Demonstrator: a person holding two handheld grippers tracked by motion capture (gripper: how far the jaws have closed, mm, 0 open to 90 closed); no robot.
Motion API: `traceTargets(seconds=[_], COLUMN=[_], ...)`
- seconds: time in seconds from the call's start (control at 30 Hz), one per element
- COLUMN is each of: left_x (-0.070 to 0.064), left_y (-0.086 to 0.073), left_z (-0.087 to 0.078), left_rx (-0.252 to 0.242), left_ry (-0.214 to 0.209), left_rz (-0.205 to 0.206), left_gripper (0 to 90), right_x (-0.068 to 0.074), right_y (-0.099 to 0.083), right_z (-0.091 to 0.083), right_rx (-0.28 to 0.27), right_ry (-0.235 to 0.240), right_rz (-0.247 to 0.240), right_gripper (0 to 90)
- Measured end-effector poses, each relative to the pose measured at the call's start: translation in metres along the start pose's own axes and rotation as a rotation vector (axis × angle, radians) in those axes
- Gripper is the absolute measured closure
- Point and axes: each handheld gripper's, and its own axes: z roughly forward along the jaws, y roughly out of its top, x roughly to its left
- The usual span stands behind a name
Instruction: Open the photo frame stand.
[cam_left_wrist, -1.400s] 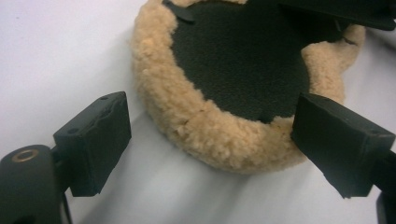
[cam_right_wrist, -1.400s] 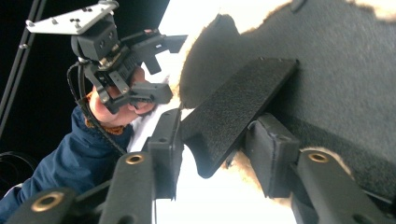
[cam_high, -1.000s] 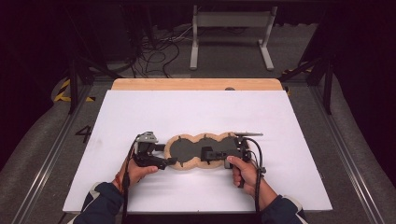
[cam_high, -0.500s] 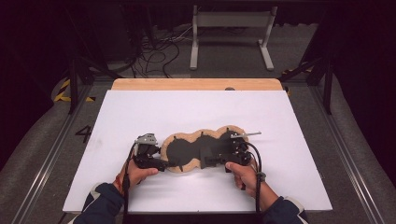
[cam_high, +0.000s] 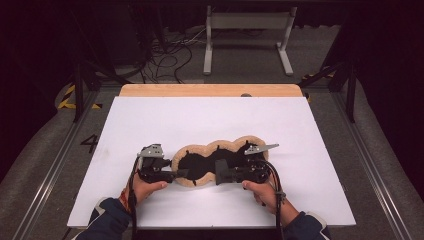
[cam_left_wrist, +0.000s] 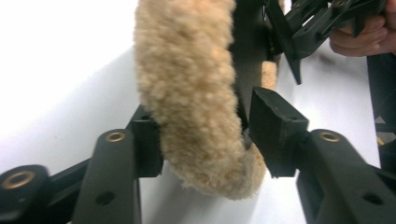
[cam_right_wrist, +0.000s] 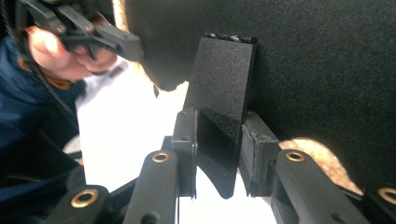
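Fluffy stuff could slip here. The woolly pad (cam_high: 220, 162), tan and fuzzy round its rim and black in the middle, lies on the white worktop (cam_high: 300, 130), near the front edge and about halfway along it. The left gripper (cam_left_wrist: 205, 140) has its jaws round the fuzzy rim at the pad's left end, squeezing the wool. The right gripper (cam_right_wrist: 217, 154) has its jaws closed on a thin black strap (cam_right_wrist: 222, 107) that sticks out from the dark side of the pad.

I think the wool is soft and squashy, so the left jaws may slide off if that hand pulls hard. The strap is thin and floppy, so a quick tug could pull it free. If the two hands pull different ways, the pad could twist, fold, or drop back onto the worktop.
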Motion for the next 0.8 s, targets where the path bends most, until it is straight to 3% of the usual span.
traceTargets(seconds=[0.13, 0.4, 0.53, 0.8], left_x=[-0.006, -0.015, -0.022, -0.027], left_y=[0.002, 0.002, 0.002, 0.001], left_z=[-0.002, -0.004, -0.004, -0.004], left_rx=[-0.01, -0.018, -0.011, -0.003], left_ry=[0.031, 0.068, 0.105, 0.124], left_rz=[0.047, 0.112, 0.166, 0.186], left_gripper=[55.8, 57.4, 56.9, 56.8], right_x=[0.006, 0.015, 0.015, 0.025], right_y=[0.001, -0.002, -0.005, -0.008], right_z=[-0.001, -0.007, -0.009, -0.012], right_rx=[0.013, 0.014, 0.019, 0.029], right_ry=[-0.06, -0.124, -0.111, -0.134], right_rz=[-0.068, -0.163, -0.17, -0.184], right_gripper=[71.2, 73.8, 75.9, 72.6])
